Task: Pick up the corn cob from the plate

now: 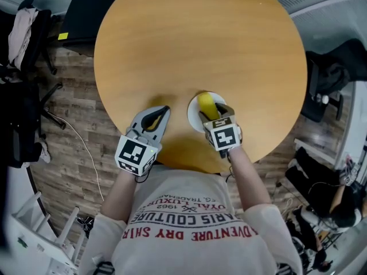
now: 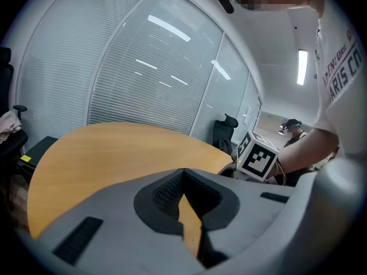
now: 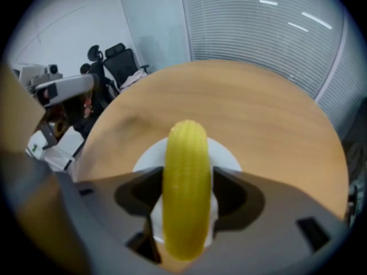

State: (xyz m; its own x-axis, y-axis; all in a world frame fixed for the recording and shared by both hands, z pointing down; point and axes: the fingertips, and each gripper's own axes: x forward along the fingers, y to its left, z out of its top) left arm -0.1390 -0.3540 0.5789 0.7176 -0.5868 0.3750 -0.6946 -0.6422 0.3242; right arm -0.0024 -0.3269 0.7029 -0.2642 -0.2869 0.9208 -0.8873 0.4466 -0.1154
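Observation:
The yellow corn cob (image 1: 206,104) lies on a small white plate (image 1: 192,113) near the front edge of the round wooden table (image 1: 200,39). My right gripper (image 1: 215,111) points steeply down over it. In the right gripper view the corn cob (image 3: 185,171) lies lengthwise between the wide jaws of the right gripper (image 3: 186,188), with slivers of white plate (image 3: 228,158) showing on both sides, so it is open. My left gripper (image 1: 166,109) hovers left of the plate with nothing in it. Its tips (image 2: 183,173) meet, so it is shut.
Office chairs (image 1: 26,33) and a black case (image 1: 86,16) stand on the wooden floor left of the table. A cable (image 1: 86,148) trails across the floor and a white rack (image 1: 40,234) sits at lower left. More chairs and bags (image 1: 327,85) are on the right.

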